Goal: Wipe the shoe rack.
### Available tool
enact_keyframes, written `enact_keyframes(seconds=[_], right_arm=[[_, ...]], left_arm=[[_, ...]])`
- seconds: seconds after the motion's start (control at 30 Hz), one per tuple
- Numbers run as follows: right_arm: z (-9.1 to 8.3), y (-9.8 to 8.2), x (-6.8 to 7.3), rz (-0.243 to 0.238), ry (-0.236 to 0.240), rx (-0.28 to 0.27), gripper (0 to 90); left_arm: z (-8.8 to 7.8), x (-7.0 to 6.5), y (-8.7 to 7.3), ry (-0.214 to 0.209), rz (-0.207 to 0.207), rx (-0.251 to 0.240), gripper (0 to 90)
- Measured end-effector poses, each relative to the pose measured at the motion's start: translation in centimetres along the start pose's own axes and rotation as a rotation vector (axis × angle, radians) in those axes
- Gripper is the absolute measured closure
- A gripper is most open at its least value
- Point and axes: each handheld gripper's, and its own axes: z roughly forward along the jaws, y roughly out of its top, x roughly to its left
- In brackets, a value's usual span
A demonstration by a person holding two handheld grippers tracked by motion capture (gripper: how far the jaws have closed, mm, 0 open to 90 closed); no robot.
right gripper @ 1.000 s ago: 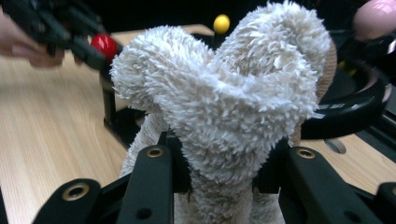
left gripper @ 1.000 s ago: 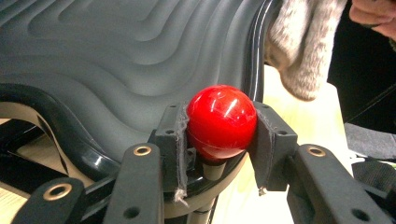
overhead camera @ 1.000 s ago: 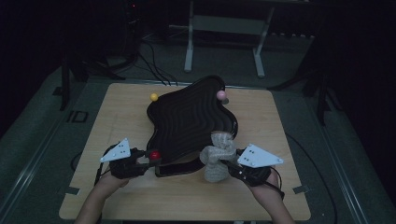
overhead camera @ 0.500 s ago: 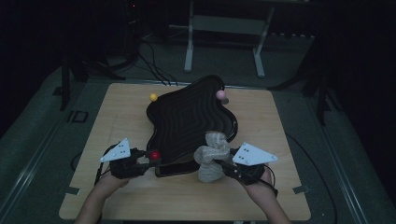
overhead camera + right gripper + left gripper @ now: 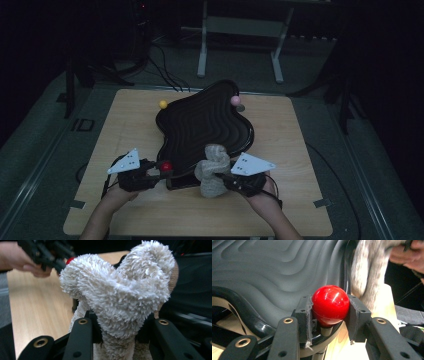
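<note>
Forearms came in from the near edge of the wooden table (image 5: 125, 115), each hand carrying a gripper. Nearest on that side, the left gripper (image 5: 156, 172) had its jaws part closed around a glossy red ball (image 5: 330, 305), both pads pressed against the ball's sides; the ball was a knob standing at the near rim of the black tray (image 5: 202, 127), and in the left gripper view it sat squarely between the jaws with the tray's dark rim curving just beneath. To the right of that gripper, and close beside it, the right gripper (image 5: 222, 176) was clamped on a shaggy beige cloth (image 5: 117, 295). Its jaws were drawn in tight on the lower, bunched part of the cloth, while the rest bulged up above the pads in two soft lobes. From above, the cloth lay against the tray's near edge, just ahead of the right gripper and touching the rim, with the red knob near it on the left.

Beyond both grippers the tray spread out across the middle of the table, wavy in outline, its floor ridged in stepped ripples. Farthest from the hands, a yellow ball (image 5: 163, 104) stood at the tray's far left edge and a pink ball (image 5: 235, 100) at its far right edge, well apart from either gripper.
</note>
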Motion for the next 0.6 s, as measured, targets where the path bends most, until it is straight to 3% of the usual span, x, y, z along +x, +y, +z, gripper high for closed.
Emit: enact_keyframes(seconds=[0.13, 0.4, 0.6], right_arm=[[0.7, 0.4, 0.6, -0.021, 0.015, 0.022, 66.1], [-0.7, 2.4, -0.3, -0.014, -0.017, -0.052, 65.9], [-4.1, 4.6, -0.7, -0.03, -0.087, -0.168, 65.8]], left_arm=[[0.0, -0.1, 0.0, 0.003, -0.001, -0.001, 60.0], [0.0, -0.1, 0.0, 0.005, 0.001, 0.004, 60.0], [0.0, -0.1, 0.1, 0.011, 0.0, 0.005, 59.9]])
